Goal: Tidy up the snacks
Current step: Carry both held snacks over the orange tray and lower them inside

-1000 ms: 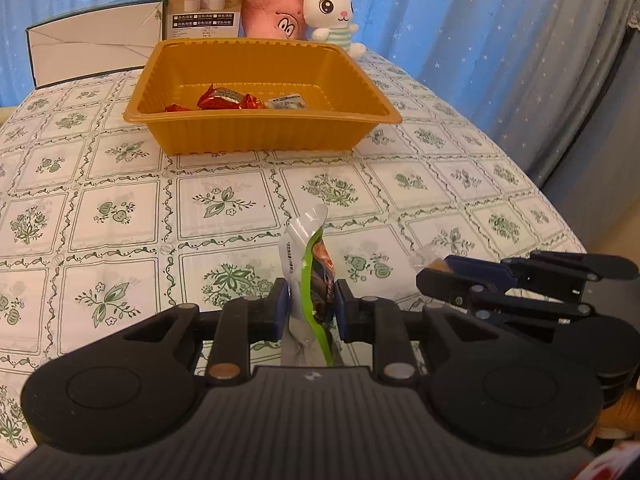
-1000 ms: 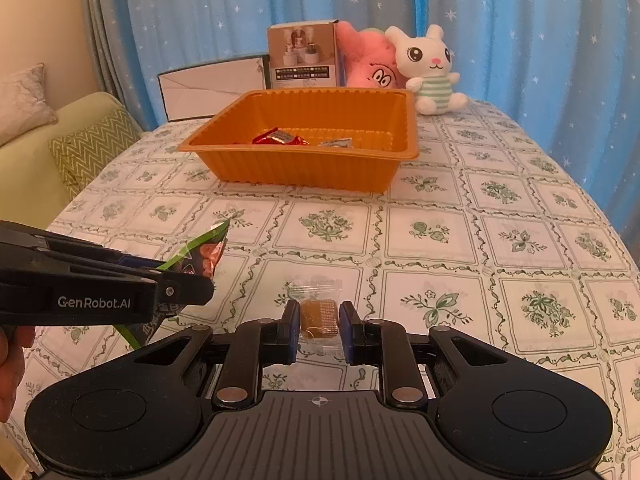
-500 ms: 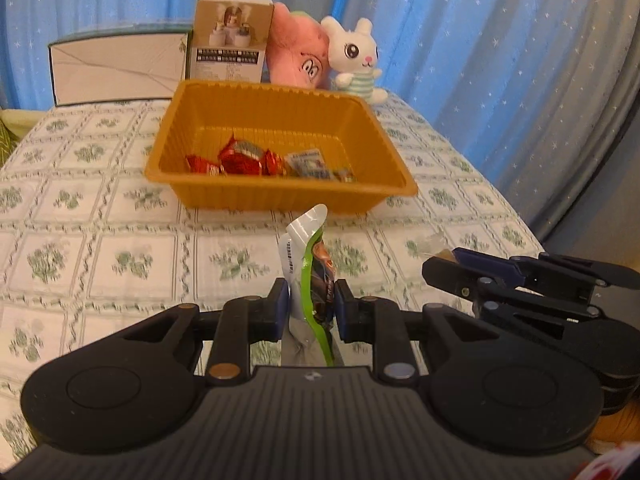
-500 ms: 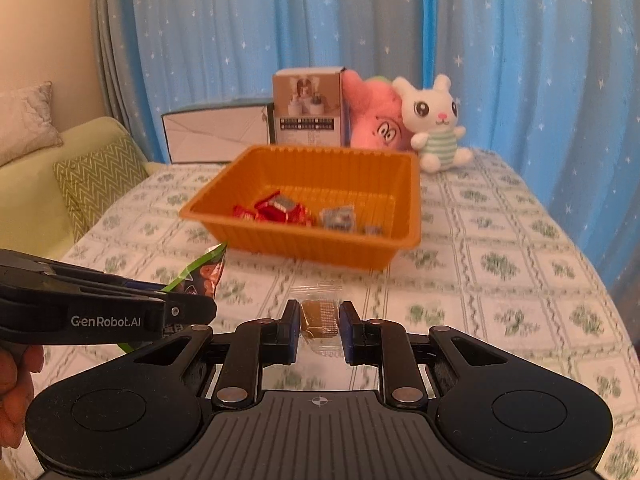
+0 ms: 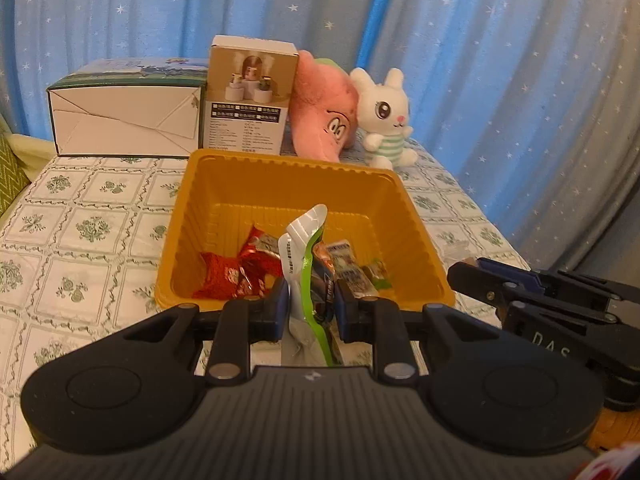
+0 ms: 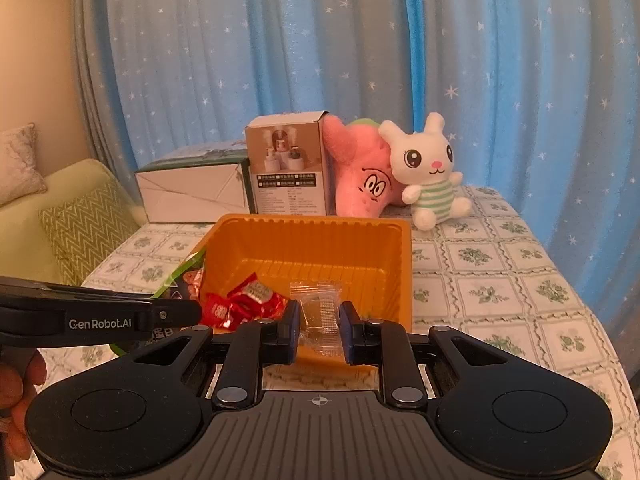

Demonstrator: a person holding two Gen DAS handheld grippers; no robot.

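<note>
An orange tray [image 5: 412, 236] [image 6: 400, 264] stands on the patterned table and holds red-wrapped sweets [image 5: 236, 268] [image 6: 244, 300] and other small packets [image 5: 352, 268]. My left gripper [image 5: 308, 304] is shut on a green and white snack packet [image 5: 302, 256], held upright over the tray's near rim. My right gripper [image 6: 319, 326] is shut on a clear-wrapped cracker [image 6: 318, 310], also over the tray's near edge. The right gripper shows at the right of the left wrist view [image 5: 532, 296]; the left gripper [image 6: 100, 316] shows at the left of the right wrist view.
Behind the tray stand a white carton [image 5: 124, 120], a brown product box [image 5: 248, 100], a pink plush [image 5: 324, 112] and a white bunny plush [image 5: 384, 116]. A blue starred curtain hangs behind. A green sofa with cushions [image 6: 80, 224] is at the left.
Both grippers have risen and moved forward to the tray, each still holding its snack. The tray now sits directly under and ahead of the fingers.
</note>
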